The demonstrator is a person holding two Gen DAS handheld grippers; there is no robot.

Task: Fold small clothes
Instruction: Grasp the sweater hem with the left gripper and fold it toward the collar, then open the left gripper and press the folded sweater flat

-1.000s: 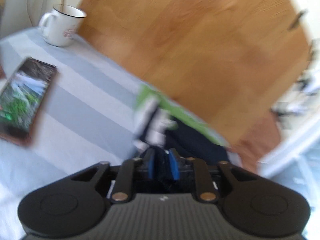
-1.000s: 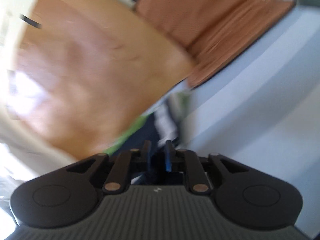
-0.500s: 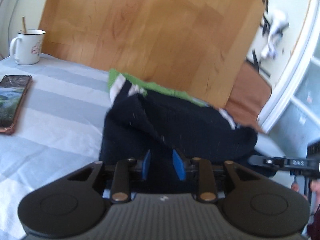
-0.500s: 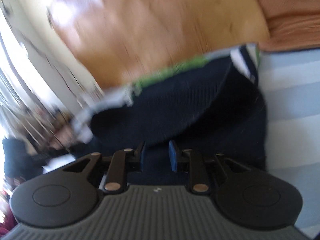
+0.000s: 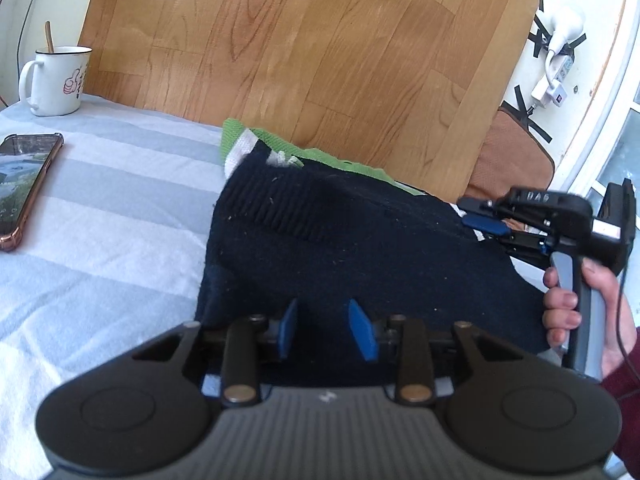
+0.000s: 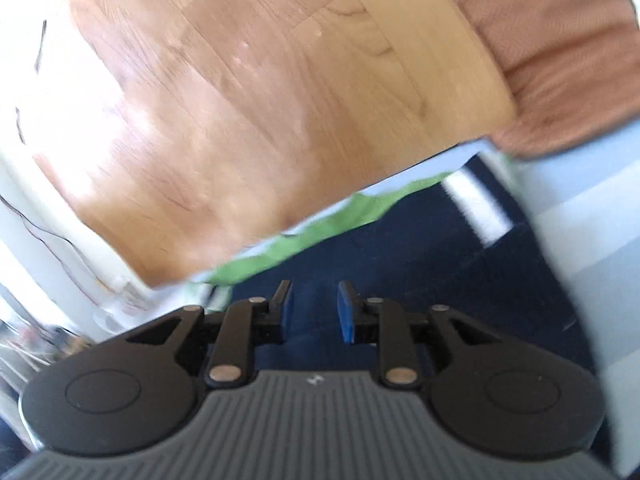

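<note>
Centrally in the left wrist view, a dark navy sweater point(image 5: 352, 248) with green and white trim is spread on the striped cloth point(image 5: 104, 208), its far edge against the wooden board point(image 5: 304, 48). At the bottom of that frame, the left gripper point(image 5: 329, 330) is seen with its jaws just having been opening; the sweater lies between and under the blue pads, and no press on it is visible. At the right edge, the right gripper point(image 5: 480, 220) is held by a hand point(image 5: 580, 312) at the sweater's right end. Its jaws stand slightly apart over the fabric in the blurred right wrist view point(image 6: 312, 312); a grip cannot be told. A mug point(image 5: 56, 80) and phone point(image 5: 24, 188) are placed at the upper left.
</note>
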